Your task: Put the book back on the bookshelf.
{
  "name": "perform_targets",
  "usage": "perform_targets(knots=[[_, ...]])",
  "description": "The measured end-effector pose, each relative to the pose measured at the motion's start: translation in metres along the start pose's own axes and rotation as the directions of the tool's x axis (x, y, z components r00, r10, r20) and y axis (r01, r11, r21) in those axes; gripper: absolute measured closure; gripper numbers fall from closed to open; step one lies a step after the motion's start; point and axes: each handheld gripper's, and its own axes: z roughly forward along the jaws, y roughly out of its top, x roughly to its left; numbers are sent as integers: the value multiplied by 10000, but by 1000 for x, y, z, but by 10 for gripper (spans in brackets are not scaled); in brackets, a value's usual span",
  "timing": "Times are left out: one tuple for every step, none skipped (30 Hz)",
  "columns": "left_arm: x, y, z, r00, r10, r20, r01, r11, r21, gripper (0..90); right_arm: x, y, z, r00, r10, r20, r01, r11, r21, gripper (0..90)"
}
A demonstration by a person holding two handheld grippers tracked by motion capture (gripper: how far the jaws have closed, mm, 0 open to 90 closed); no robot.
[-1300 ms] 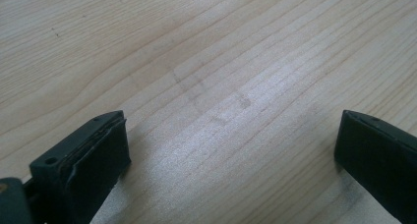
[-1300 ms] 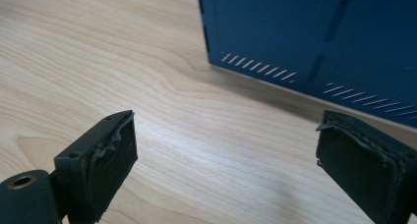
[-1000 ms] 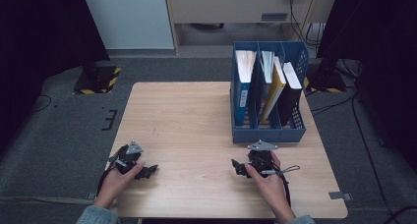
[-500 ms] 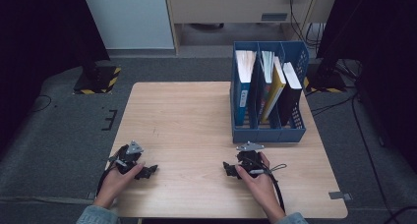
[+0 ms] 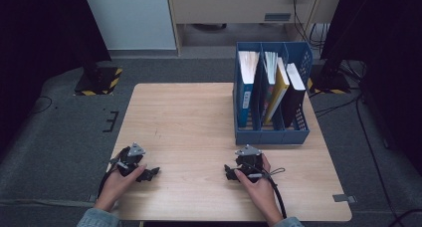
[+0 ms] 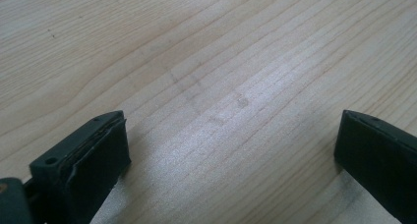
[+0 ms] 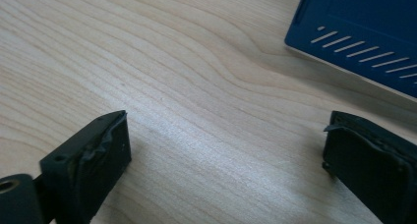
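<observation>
Now both grippers rest near the table's point(image 5: 189, 112) front edge: left gripper point(image 5: 148, 173) jaws apart, empty; right gripper point(image 5: 230, 171) just widened, empty, near the blue file rack point(image 5: 271, 136).

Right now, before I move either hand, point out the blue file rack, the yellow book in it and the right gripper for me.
blue file rack point(image 5: 271, 135): high view, on its front wall.
yellow book point(image 5: 278, 90): high view, on its tilted cover, in the middle compartment.
right gripper point(image 5: 230, 172): high view, between its open fingertips, just above the table.
</observation>
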Motion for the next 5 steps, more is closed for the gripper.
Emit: perform_targets(knots=[[0, 0, 0, 10000, 1, -1, -1, 10000, 12, 0, 0, 0, 0, 10000, 3, -1, -3, 10000, 1, 40], [0, 0, 0, 10000, -1, 0, 1, 10000, 15, 0, 0, 0, 0, 10000, 65, -1, -65, 10000, -10, 38], [0, 0, 0, 10000, 0, 2, 0, 10000, 19, 0, 0, 0, 0, 10000, 74, 1, -74, 10000, -12, 38], [0, 0, 0, 10000, 4, 5, -4, 10000, 17, 0, 0, 0, 0, 10000, 84, 4, -84, 10000, -15, 37], [0, 0, 0, 10000, 5, 10, -5, 10000, 14, 0, 0, 0, 0, 10000, 58, 16, -58, 10000, -8, 35]])
